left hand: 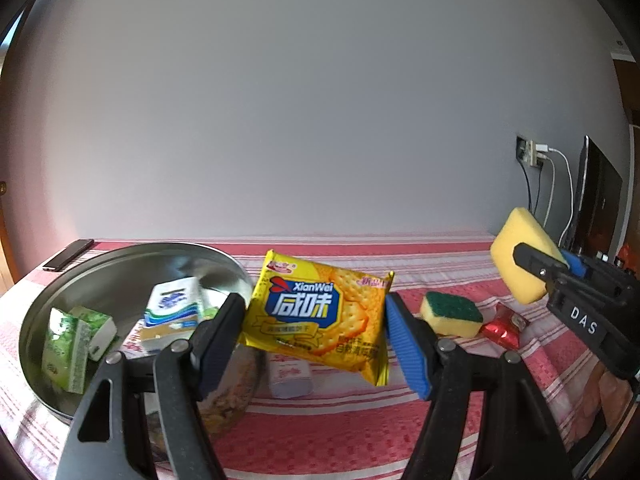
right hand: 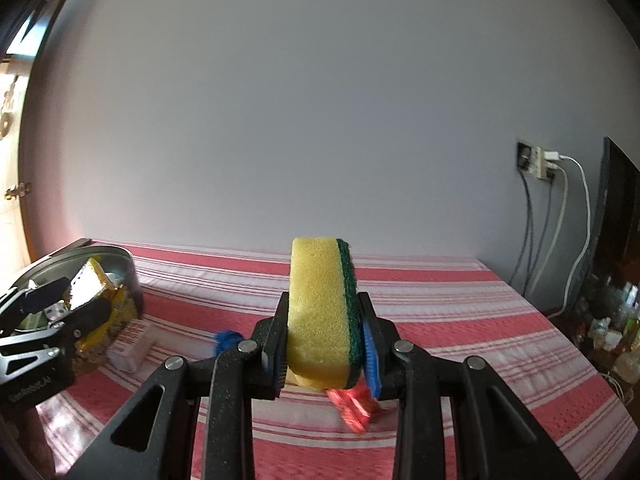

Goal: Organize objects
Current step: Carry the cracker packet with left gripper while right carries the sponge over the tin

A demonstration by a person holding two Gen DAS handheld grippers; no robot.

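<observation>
My left gripper [left hand: 316, 316] is shut on a yellow cracker packet [left hand: 316, 316] and holds it in the air beside the round metal tray [left hand: 120, 256]. The tray holds several tissue packs [left hand: 172, 312]. My right gripper [right hand: 324, 340] is shut on a yellow sponge with a green scouring side [right hand: 320, 312], held upright above the cloth; it also shows in the left wrist view [left hand: 520, 252]. A second sponge [left hand: 452, 314] lies on the cloth, with a red wrapped sweet [left hand: 504, 326] beside it.
A small white and pink pack [left hand: 290, 378] lies on the red striped cloth [left hand: 340, 432] below the packet. A dark phone [left hand: 68, 254] lies at the far left corner. A wall socket with cables [left hand: 534, 152] and a dark screen [left hand: 596, 204] stand at the right.
</observation>
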